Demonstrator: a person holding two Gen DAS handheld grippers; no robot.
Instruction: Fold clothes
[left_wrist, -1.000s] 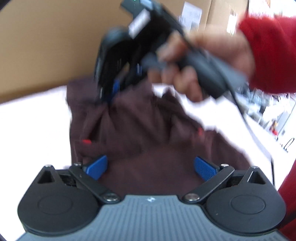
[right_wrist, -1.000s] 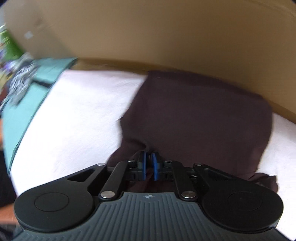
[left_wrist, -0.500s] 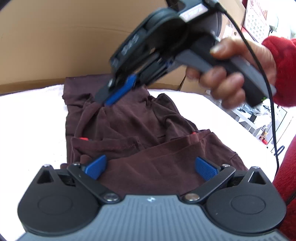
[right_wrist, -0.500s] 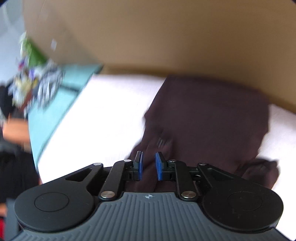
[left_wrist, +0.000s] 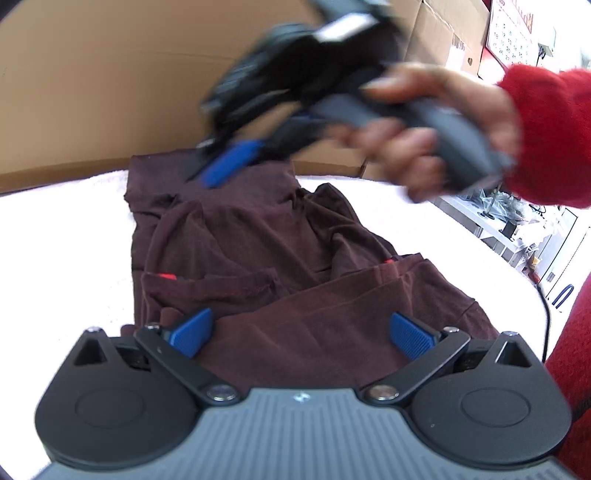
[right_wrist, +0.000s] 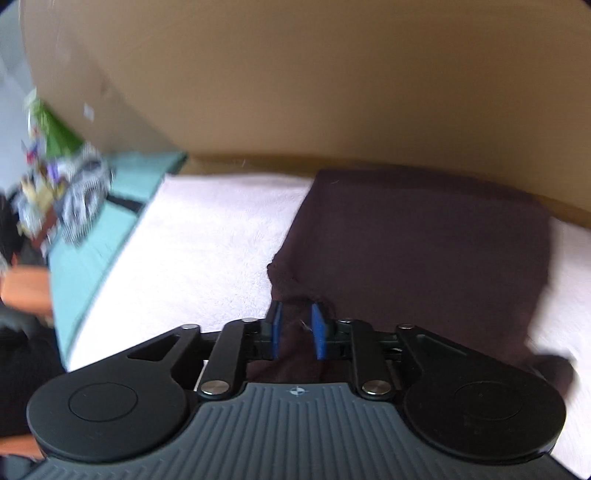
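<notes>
The left gripper (left_wrist: 301, 330) sits nearest the camera, low over the near hem of the dark brown garment (left_wrist: 258, 254). Its blue pads stand wide apart and clamp nothing; cloth lies beneath them. This placement probably readies it to take the near edge for the next fold.

The garment lies on the white-covered worktop (left_wrist: 55, 240), bunched in loose overlapping layers, so the fold is judged incomplete. Red trim shows at two seams.

Farther back, the right gripper (right_wrist: 297, 330) hangs over the garment's far part. Its jaws are opening. In the right wrist view, dark cloth shows in the gap, but the pads do not appear to press it. This suggests it is letting go of an edge. The hand (left_wrist: 436, 133), in a red sleeve (left_wrist: 550, 133), angles the gripper downward toward the cloth.

A cardboard wall (left_wrist: 110, 85) stands behind the worktop.
</notes>
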